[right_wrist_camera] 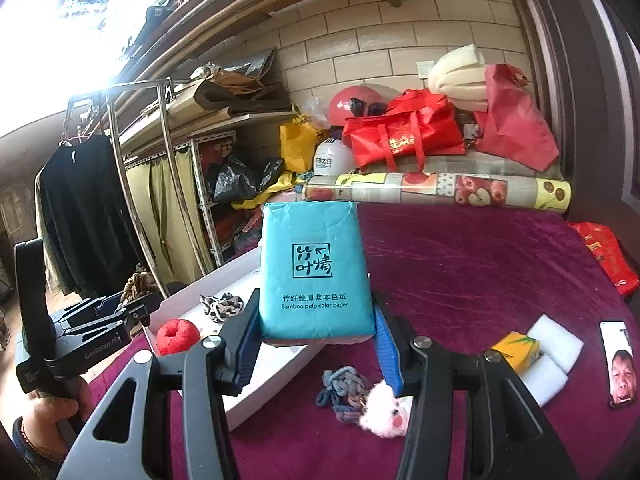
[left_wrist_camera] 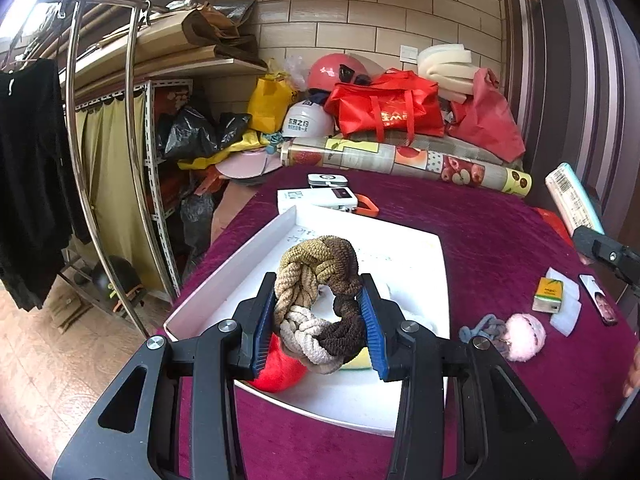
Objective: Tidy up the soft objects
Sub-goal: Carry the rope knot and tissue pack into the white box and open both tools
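My left gripper [left_wrist_camera: 318, 320] is shut on a braided brown, tan and cream fabric ring [left_wrist_camera: 316, 300] and holds it above the white tray [left_wrist_camera: 224, 280]. A red plush ball [left_wrist_camera: 276, 368] lies in the tray under it. My right gripper [right_wrist_camera: 316, 336] is shut on a teal tissue pack [right_wrist_camera: 314, 276], held upright above the tray's right edge [right_wrist_camera: 280, 368]. In the right wrist view the tray holds the red ball [right_wrist_camera: 177, 336] and a patterned scrunchie [right_wrist_camera: 221, 306]. A blue-grey braided ring [right_wrist_camera: 344, 394] and a pink pompom [right_wrist_camera: 386, 410] lie on the purple cloth.
On the cloth to the right lie a small yellow tissue pack [right_wrist_camera: 516, 350], white foam pieces [right_wrist_camera: 554, 340] and a phone [right_wrist_camera: 620, 364]. A power bank [left_wrist_camera: 340, 196] and booklet lie beyond the tray. Bags, helmets and a rolled mat [left_wrist_camera: 404, 160] crowd the far edge. A clothes rack [left_wrist_camera: 80, 140] stands left.
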Demonstrator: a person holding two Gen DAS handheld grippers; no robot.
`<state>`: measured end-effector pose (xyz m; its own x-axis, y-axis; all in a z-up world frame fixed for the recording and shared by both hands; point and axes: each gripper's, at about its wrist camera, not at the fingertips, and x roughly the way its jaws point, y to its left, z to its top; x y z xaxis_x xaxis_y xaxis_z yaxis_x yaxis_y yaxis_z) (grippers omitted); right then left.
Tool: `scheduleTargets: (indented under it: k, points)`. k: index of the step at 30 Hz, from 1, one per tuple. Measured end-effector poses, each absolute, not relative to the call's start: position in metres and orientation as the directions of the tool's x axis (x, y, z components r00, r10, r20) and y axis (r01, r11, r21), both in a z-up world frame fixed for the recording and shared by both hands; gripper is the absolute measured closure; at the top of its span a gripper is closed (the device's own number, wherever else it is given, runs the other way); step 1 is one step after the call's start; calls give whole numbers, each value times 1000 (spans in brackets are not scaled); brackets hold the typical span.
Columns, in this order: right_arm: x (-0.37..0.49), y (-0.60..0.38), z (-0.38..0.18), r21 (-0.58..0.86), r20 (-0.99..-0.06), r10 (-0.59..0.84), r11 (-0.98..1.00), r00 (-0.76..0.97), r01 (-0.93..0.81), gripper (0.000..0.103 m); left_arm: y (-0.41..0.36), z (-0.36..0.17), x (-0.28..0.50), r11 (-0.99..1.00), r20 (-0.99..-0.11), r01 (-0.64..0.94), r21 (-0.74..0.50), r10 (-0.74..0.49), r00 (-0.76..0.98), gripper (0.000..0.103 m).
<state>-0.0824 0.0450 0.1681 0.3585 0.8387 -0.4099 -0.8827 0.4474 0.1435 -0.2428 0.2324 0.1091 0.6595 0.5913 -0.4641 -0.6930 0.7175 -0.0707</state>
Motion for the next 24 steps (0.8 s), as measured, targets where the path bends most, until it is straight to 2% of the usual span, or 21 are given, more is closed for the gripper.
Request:
scheduleTargets:
  k: [5,14,24]
  points:
    - [-78,74,163,162,-448,839,416,308,-895,53,256,119,-236,713,-468,-699,-55,600,649,64]
    - [-61,152,120,277,-575,801,382,166,-882,53,322,100,-189,725,-578,-671,-156,484,657,63]
    - [-57,197,89,338,-619,778,381,101,-860,53,358,67,-161,688,-678,-711,-147,453,579,61]
